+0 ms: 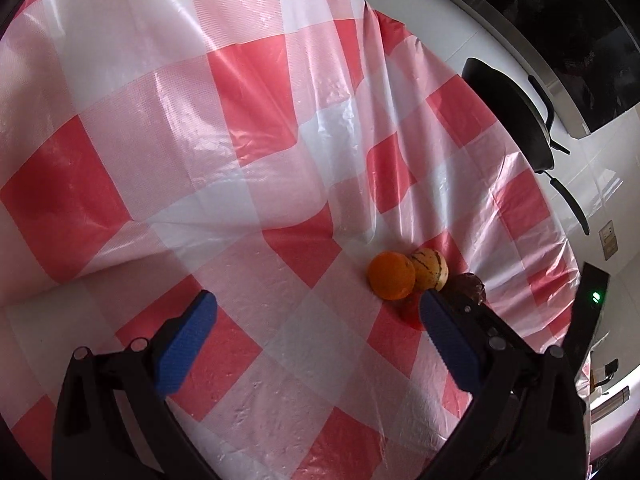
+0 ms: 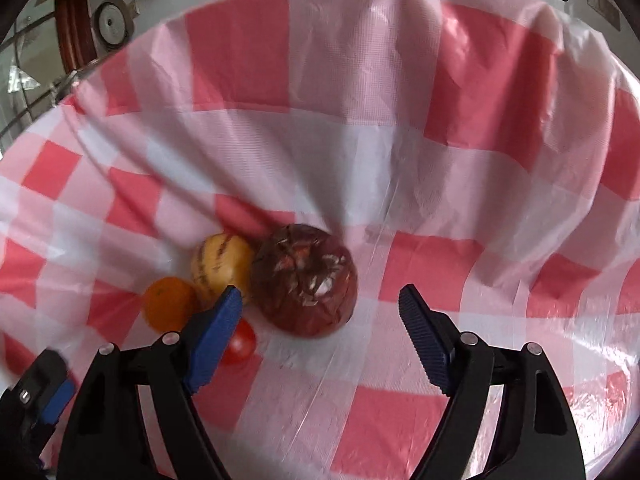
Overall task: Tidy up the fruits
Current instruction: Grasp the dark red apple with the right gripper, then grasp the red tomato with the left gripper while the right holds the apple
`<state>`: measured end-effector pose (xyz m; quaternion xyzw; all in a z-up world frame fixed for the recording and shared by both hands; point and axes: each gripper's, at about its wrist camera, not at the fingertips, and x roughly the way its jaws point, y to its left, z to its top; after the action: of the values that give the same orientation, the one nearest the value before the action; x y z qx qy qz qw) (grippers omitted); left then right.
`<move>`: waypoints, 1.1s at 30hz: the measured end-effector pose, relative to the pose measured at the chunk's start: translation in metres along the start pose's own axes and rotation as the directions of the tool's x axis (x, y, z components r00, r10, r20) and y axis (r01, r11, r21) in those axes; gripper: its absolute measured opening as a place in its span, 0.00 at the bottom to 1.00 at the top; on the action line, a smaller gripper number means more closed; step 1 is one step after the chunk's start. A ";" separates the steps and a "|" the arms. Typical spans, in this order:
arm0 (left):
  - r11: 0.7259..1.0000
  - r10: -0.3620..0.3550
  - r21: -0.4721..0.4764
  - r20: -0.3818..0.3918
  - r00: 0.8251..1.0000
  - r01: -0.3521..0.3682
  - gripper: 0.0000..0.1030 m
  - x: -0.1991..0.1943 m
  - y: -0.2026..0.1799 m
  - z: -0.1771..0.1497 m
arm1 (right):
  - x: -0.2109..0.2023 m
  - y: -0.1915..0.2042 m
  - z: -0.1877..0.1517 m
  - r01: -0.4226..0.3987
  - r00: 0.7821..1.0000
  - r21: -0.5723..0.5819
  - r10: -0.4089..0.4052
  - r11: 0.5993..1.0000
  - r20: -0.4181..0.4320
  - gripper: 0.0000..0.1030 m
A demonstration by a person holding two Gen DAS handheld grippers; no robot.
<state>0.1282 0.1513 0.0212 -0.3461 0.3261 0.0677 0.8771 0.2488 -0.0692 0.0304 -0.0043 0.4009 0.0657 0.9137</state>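
Four fruits sit bunched on the table's checked cloth [image 2: 400,160]: orange [image 2: 170,304], striped yellow fruit [image 2: 220,260], big dark red-brown fruit [image 2: 306,280], small red one [image 2: 240,344]. The striped fruit touches both the orange and the dark fruit; the red one lies just in front of them, half hidden by my right finger.

My right hand-held gripper [image 2: 320,300] is released, jaws apart, nothing pressed between the pads. The dark fruit lies just ahead of the gap, nearer the left finger; no pad touches it. Frame is a bit blurred.

My left hand-held gripper [image 1: 316,300] is also released, jaws wide, only bare cloth between them. From that view the orange [image 1: 392,276] and striped fruit [image 1: 430,266] sit just beyond the right finger's tip, outside the gap. The dark fruit [image 1: 472,286] peeks out behind that finger; the red one [image 1: 410,312] is a sliver beside it.

The left one's blue pad also shows at the right view's lower-left corner.

Cloth is wrinkled and rides up around the fruits. Black pans [image 1: 516,116] sit past the cloth's far edge.
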 end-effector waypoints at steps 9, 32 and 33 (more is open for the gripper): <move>1.000 0.004 0.004 -0.004 1.000 -0.004 0.98 0.000 0.000 0.000 | 0.032 0.008 0.009 0.065 0.996 0.001 -0.065 0.998 -0.062 0.63; 0.944 -0.063 0.318 -0.096 0.993 0.090 0.98 0.015 -0.062 -0.025 | -0.058 -0.130 -0.081 -0.187 0.974 0.531 0.086 0.826 0.209 0.50; 0.940 -0.057 0.331 -0.100 0.993 0.087 0.98 0.018 -0.066 -0.027 | -0.060 -0.130 -0.082 -0.190 0.973 0.527 0.089 0.828 0.213 0.50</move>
<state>0.1506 0.0826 0.0328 -0.2064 0.3585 -0.0362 0.9097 0.1649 -0.2101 0.0130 0.2902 0.3185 0.0162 0.9023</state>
